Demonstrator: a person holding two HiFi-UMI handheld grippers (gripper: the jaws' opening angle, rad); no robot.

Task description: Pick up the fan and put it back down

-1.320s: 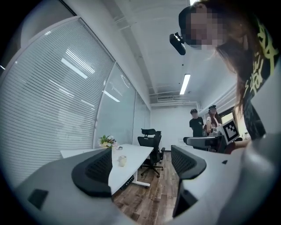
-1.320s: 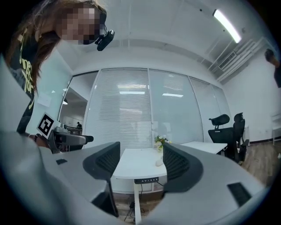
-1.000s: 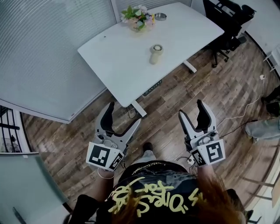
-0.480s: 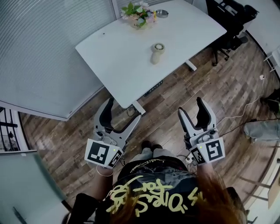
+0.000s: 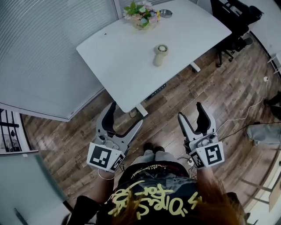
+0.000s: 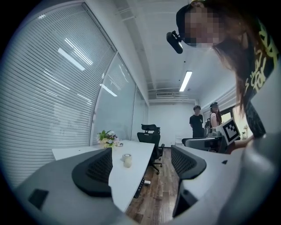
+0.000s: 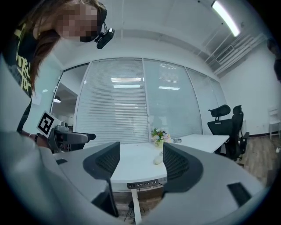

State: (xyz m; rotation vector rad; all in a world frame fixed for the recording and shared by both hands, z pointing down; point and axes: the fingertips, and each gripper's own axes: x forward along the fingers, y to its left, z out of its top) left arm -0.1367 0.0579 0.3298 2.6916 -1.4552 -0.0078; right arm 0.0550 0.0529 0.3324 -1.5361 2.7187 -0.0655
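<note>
Both jaw sets are seen from above in the head view only: the left hand-held gripper (image 5: 126, 115) and the right hand-held gripper (image 5: 190, 110) are held level over the wooden floor (image 5: 228, 94), short of the near edge of the white desk (image 5: 123, 70). Two people (image 6: 196, 121) standing at the far end of the room are recorded in the left gripper view alone, and the marker cube of the right unit is caught at that view's right side. The slatted glass wall (image 7: 118, 110) behind the desk is shown head-on in the right gripper view. The fan (image 5: 160, 53) is noted as small and cream-coloured, a round head on a short thick stem, standing upright near the middle of the desk. A bunch of flowers (image 5: 141, 13) and a small bowl (image 5: 165, 13) are placed toward the far edge, and a black office chair (image 5: 232, 17) is parked beyond the desk's end. Both hand-held grippers are found released, jaws spread wide with nothing between the pads. The fan is well apart from both, ahead of them across the desk; in each gripper view it is sighted far off through the gap between the jaws.
</note>
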